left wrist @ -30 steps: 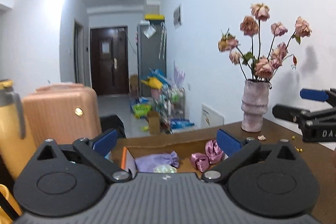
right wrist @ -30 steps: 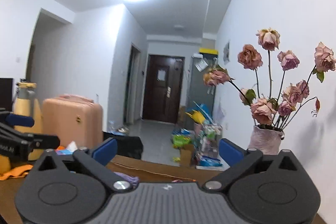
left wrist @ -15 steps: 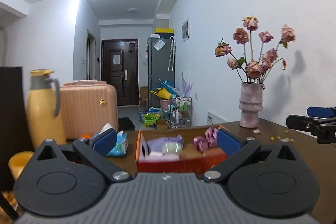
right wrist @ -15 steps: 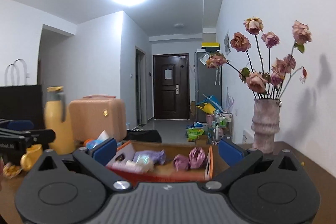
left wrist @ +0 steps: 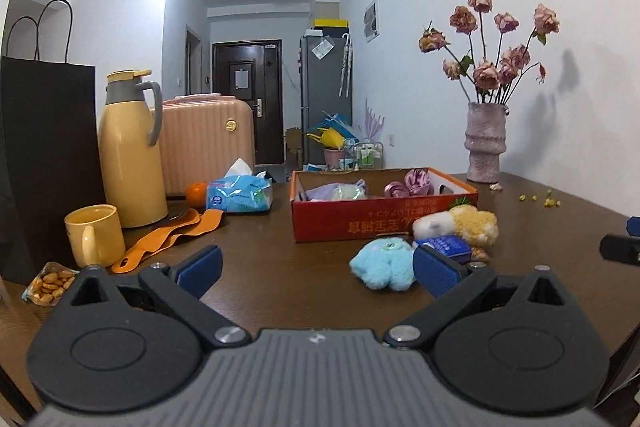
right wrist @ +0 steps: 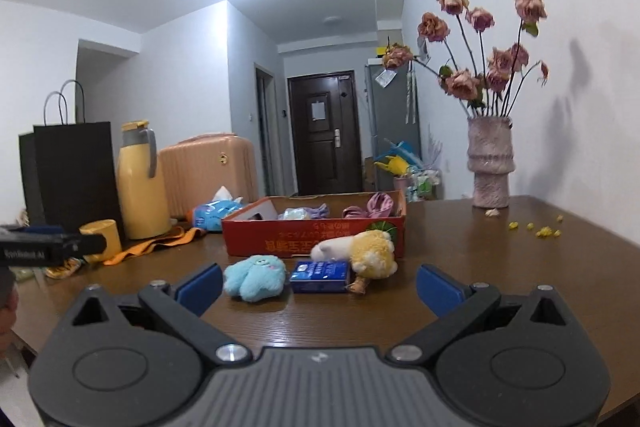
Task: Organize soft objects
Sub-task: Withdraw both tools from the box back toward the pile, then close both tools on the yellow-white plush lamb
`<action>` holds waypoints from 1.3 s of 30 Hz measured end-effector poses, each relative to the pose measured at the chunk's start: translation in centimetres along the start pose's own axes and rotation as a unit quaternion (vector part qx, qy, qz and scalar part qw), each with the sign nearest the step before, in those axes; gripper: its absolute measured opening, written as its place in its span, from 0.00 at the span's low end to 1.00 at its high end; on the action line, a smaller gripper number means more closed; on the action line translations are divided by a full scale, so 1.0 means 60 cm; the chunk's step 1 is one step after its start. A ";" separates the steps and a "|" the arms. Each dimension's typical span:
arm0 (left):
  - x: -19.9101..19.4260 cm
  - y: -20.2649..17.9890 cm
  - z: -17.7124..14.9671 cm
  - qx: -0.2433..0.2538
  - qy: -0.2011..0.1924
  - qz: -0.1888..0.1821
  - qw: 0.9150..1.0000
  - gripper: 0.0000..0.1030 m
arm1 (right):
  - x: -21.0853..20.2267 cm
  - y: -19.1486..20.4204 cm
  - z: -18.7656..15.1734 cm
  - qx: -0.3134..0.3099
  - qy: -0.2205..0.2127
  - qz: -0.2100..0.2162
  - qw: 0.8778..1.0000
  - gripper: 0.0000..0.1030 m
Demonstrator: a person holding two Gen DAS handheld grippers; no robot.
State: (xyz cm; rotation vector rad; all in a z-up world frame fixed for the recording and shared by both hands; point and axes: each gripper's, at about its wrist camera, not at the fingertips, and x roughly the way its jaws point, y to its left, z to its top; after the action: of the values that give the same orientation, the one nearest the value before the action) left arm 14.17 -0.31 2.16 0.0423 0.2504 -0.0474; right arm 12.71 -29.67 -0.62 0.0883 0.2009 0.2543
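Both grippers hang just above the near part of the brown surface [right wrist: 500,267], aimed level toward the far edge. The fingers [right wrist: 200,285] of the right gripper [right wrist: 320,287] are spread wide with nothing between them; those of the left gripper [left wrist: 316,267] are likewise spread and empty. In the right wrist view the left gripper appears as a dark bar at the left edge, well apart from the toys; in the left wrist view a sliver of the right gripper shows at the right edge.

Nearest the fingers, ahead of both grippers, lie three items not yet put away: a light-blue plush toy [right wrist: 256,277], a small blue packet [right wrist: 320,271] just beside it, and a yellow-and-white plush toy [right wrist: 360,251] touching the front wall of the red cardboard box [right wrist: 304,239]. Whether the packet counts as a soft object cannot be told.

Inside the box, toward the middle of the surface, sit a lilac drawstring pouch [left wrist: 336,191] and pink satin scrunchies [left wrist: 412,183]; the task is thus judged partly done, with the plush toys remaining.

Beyond, toward the left edge: a tissue pack [left wrist: 240,195], a yellow mug [left wrist: 94,241] and a yellow thermos jug [left wrist: 130,155]. At the far right corner stands a vase of dried roses [left wrist: 486,141].
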 end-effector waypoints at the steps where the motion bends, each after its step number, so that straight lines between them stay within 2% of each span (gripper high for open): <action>1: 0.002 -0.004 0.003 0.000 -0.001 -0.003 1.000 1.00 | -0.001 0.003 0.001 -0.007 -0.004 -0.008 1.000 1.00; 7: 0.025 -0.021 -0.007 0.007 0.018 -0.015 1.000 1.00 | 0.023 0.005 0.002 -0.025 0.011 -0.027 0.999 1.00; 11: 0.057 -0.035 -0.014 0.007 0.039 -0.030 0.999 1.00 | 0.056 -0.013 -0.004 -0.005 0.038 -0.037 0.999 1.00; 14: 0.090 -0.051 -0.009 0.012 0.045 -0.049 0.998 1.00 | 0.081 -0.025 -0.004 0.009 0.052 -0.027 0.998 0.99; 18: 0.162 -0.076 0.019 -0.001 0.051 -0.096 0.994 1.00 | 0.132 -0.041 0.008 0.012 0.069 -0.024 0.997 0.93; 20: 0.219 -0.087 0.032 -0.013 0.069 -0.117 0.991 1.00 | 0.167 -0.053 0.022 0.018 0.078 -0.023 0.997 0.88; 23: 0.294 -0.103 0.048 -0.024 0.088 -0.140 0.986 0.92 | 0.220 -0.071 0.042 0.032 0.089 -0.022 0.995 0.82; 26: 0.366 -0.119 0.067 -0.037 0.106 -0.172 0.979 0.84 | 0.281 -0.089 0.059 0.044 0.103 -0.020 0.994 0.72; 28: 0.413 -0.123 0.072 -0.062 0.133 -0.181 0.972 0.77 | 0.316 -0.097 0.064 0.049 0.110 -0.020 0.993 0.70; 33: 0.503 -0.129 0.060 -0.109 0.196 -0.214 0.951 0.74 | 0.393 -0.105 0.062 0.052 0.137 -0.022 0.989 0.66; 36: 0.528 -0.131 0.048 -0.130 0.216 -0.225 0.941 0.73 | 0.419 -0.107 0.051 0.054 0.156 -0.017 0.986 0.57; 38: 0.537 -0.129 0.040 -0.148 0.226 -0.244 0.931 0.70 | 0.427 -0.108 0.045 0.059 0.161 -0.021 0.985 0.42; 39: 0.538 -0.127 0.038 -0.157 0.225 -0.243 0.930 0.68 | 0.429 -0.111 0.043 0.064 0.163 -0.021 0.984 0.42</action>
State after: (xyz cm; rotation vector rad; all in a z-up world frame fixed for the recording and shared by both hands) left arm 45.60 -9.36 -3.93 -0.3335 0.7221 -0.4962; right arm 39.24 -29.62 -3.64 0.1705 0.5438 0.2126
